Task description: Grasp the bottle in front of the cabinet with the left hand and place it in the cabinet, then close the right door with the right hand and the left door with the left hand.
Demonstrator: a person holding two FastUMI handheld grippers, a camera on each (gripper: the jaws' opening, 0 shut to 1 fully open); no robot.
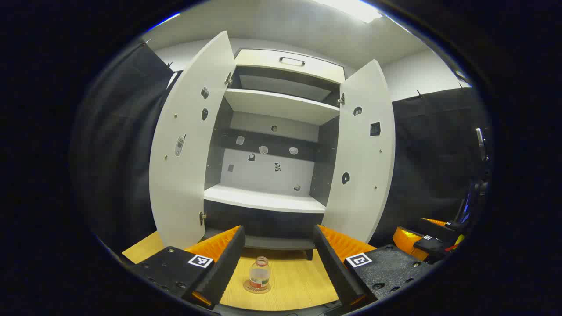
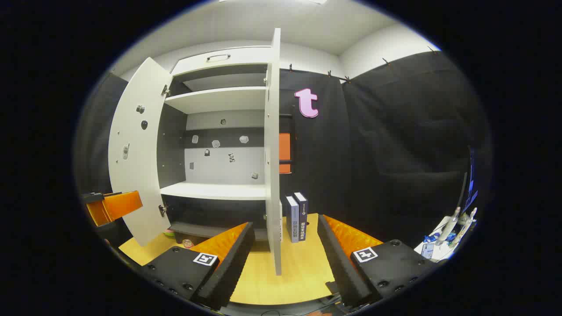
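While the bottle (image 1: 259, 274) stands upright on the wooden table (image 1: 298, 281) in front of the cabinet (image 1: 272, 145), the left gripper (image 1: 276, 259) is wide open and holds nothing. In the left gripper view the bottle is between the two fingers, a little nearer to the left finger (image 1: 224, 263) than to the right one, and it touches neither of them. It is a small clear bottle with a label around its body, and it stands on a round mark on the table.

Ahead of the left gripper, beyond the bottle, is the cabinet with both doors open. The left door (image 1: 189, 145) is ahead to the left and the right door (image 1: 366, 153) is ahead to the right. The shelf (image 1: 263, 199) straight ahead carries nothing that I can see.

The right gripper (image 2: 285, 250) is also wide open and holds nothing. In the right gripper view the right door (image 2: 274, 153) is seen edge-on, straight ahead between the fingers, and its lower edge comes close to the gap. I cannot tell whether it touches a finger. Just to the right of this door, some upright books (image 2: 296, 217) stand on the table. Far to the left of the right gripper, the other gripper's fingers (image 2: 116, 206) show beside the left door (image 2: 136, 149).
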